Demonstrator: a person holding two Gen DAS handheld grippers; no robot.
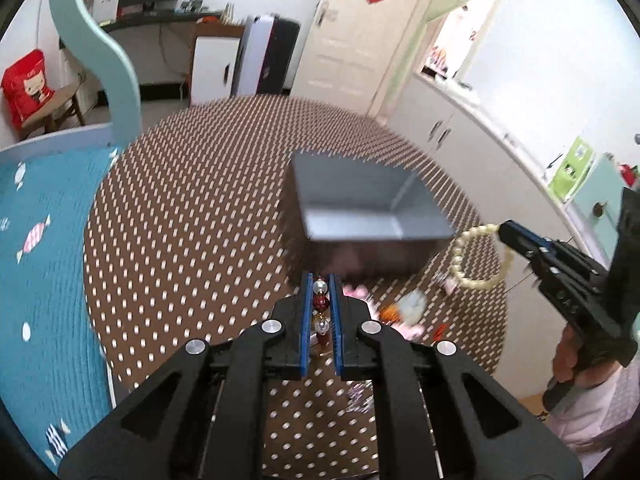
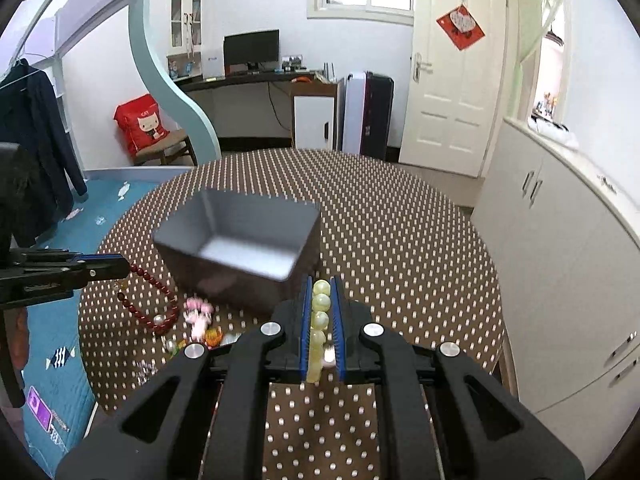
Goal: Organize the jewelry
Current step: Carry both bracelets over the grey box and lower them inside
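Note:
An open grey box (image 1: pixel 360 216) (image 2: pixel 244 240) stands on the round dotted table (image 1: pixel 180 240) (image 2: pixel 400 240). My left gripper (image 1: pixel 321 280) is shut on a dark red bead bracelet (image 1: pixel 321 302) with a few white beads; its loop (image 2: pixel 150 304) hangs from that gripper (image 2: pixel 120 266) left of the box. My right gripper (image 2: pixel 321 284) is shut on a pale yellow-green bead bracelet (image 2: pixel 320 308), whose ring (image 1: pixel 480 256) dangles from it (image 1: pixel 502 232) to the right of the box. Both bracelets hang above the table.
Small loose jewelry lies in front of the box: pink pieces (image 2: pixel 198 314), an orange piece (image 2: pixel 213 335), a white-green piece (image 1: pixel 412 304). A blue bed (image 1: pixel 44 260) borders the table on the left, white cabinets (image 2: pixel 560 260) on the right.

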